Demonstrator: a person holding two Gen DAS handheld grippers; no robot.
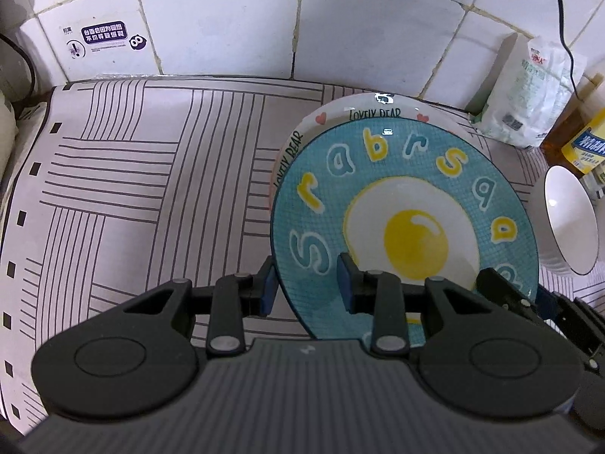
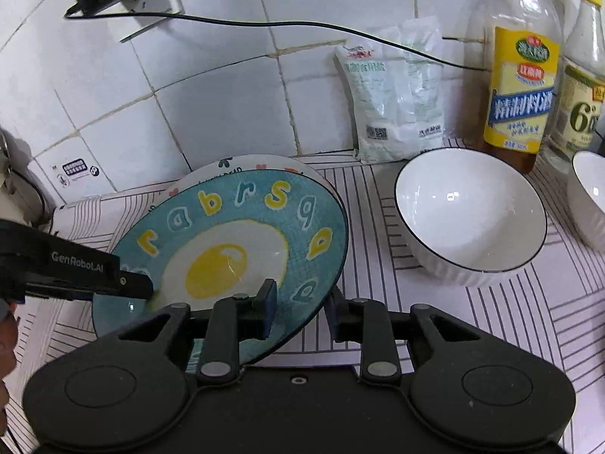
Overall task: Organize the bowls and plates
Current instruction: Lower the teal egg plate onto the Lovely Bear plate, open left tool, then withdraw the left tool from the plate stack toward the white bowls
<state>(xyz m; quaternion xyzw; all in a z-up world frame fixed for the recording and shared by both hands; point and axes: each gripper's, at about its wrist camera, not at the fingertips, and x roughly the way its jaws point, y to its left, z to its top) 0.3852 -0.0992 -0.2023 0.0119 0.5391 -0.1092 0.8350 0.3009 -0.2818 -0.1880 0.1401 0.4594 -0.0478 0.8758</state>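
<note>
left wrist: left gripper [image 1: 305, 286] & right gripper [image 2: 300, 312] both straddle egg plate [image 1: 416, 204] rim, jaws spread, not pinching; plate rests on white plate [image 1: 363, 111].

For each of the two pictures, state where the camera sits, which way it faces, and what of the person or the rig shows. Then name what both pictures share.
Left wrist: sits on the left gripper, facing down along its fingers astride the blue egg plate's left rim; the right gripper shows at right.
Right wrist: sits on the right gripper, facing down at that plate's right rim and a white bowl; the left gripper enters from left.
Shared: the blue egg plate, the plate under it, the white bag.
</note>
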